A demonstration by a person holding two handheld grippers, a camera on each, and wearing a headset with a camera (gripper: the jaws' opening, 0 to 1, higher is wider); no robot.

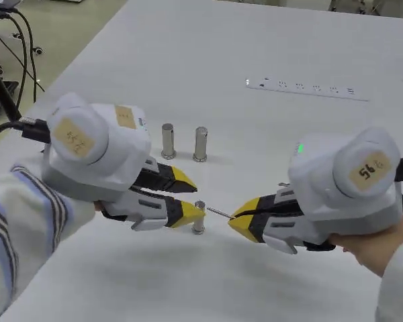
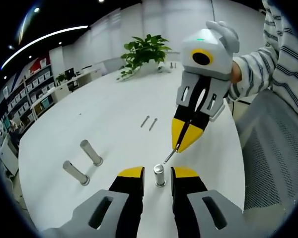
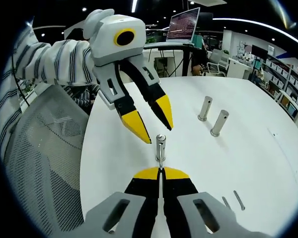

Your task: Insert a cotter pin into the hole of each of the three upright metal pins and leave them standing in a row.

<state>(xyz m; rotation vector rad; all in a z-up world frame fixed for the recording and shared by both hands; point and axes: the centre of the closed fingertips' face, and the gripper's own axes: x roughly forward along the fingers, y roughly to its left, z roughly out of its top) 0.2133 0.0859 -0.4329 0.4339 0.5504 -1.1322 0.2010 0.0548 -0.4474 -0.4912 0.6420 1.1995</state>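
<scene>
left tongs [image 1: 196, 196] are sitting spread, one jaw on each side of the near metal pin [image 1: 199, 218]. that pin is standing upright on the bench [image 1: 255, 54], near centre. left gripper view is showing a gap on both sides between the jaws and the near metal pin [image 2: 159, 174], so they're bracketing it, not clamping. in head view one jaw tip is looking very close to the pin top; can't tell if it's touching.

farther back, the far left metal pin [image 1: 167, 141] and far right metal pin [image 1: 200, 143] are standing upright side by side. both are looking bare, so i'm judging this is the first of three.

cotter pin [image 1: 219, 213] is lying level just right of the near pin. its long axis is running left-right and its free tip is pointing left at the pin's upper part, just beside it. the cross hole is too small to make out, so can't tell if the tip is entering.

right tongs [image 1: 234, 219] are pressed together, pinching the cotter pin's right end. right gripper view is putting the cotter pin [image 3: 160, 159] dead in line with the near metal pin [image 3: 160, 141].

my read: the next push is going straight left along that axis, with the right side driving. the left jaws probably need closing first, or the pin is tipping. spare cotter pins [image 3: 238, 200] are lying flat on the bench at right.
</scene>
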